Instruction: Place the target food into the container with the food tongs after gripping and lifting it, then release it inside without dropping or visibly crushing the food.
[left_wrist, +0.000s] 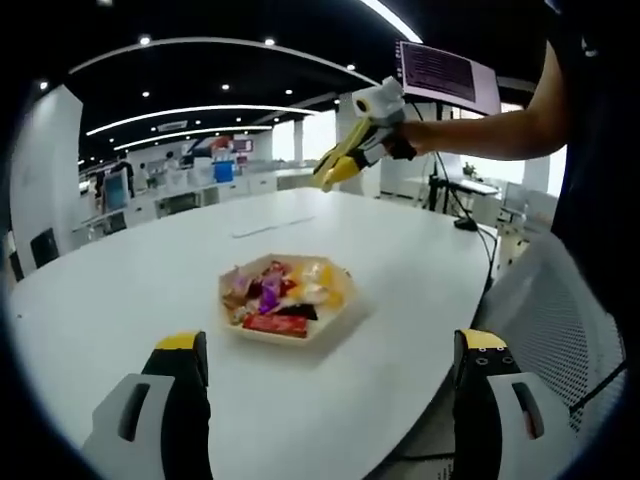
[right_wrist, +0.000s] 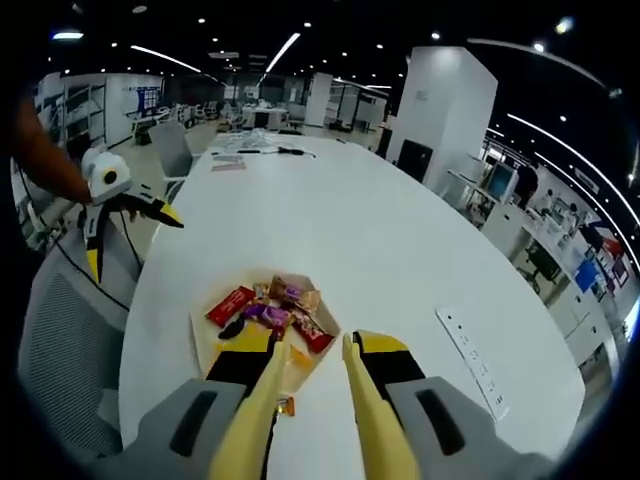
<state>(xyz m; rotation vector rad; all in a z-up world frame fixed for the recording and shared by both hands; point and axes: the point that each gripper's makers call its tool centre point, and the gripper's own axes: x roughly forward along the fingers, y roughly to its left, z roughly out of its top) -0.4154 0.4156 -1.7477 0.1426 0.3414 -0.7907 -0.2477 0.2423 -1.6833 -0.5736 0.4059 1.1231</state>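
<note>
a shallow tan hexagonal tray (left_wrist: 322, 330) sits on the large white oval counter (left_wrist: 150, 290), heaped with wrapped snacks (left_wrist: 283, 292) in red, purple, yellow and brown wrappers. in the left gripper view the left gripper (left_wrist: 330, 385) hangs near the counter's edge just short of the tray, its yellow-tipped black fingers (left_wrist: 182, 372) spread wide with nothing between them. in that same view the right gripper (left_wrist: 335, 172) is held up in the air beyond the tray by a bare forearm, and it carries a pair of yellow food tongs (left_wrist: 340, 162). in the right gripper view the tongs' two yellow arms (right_wrist: 262, 400) run forward between the right gripper's fingers, which are clenched on them, and the tong tips hover apart just over the near side of the tray. a flat white power strip (right_wrist: 470, 350) lies on the counter beside the tray. a grey mesh chair (right_wrist: 60, 330) stands by the counter's edge.
</note>
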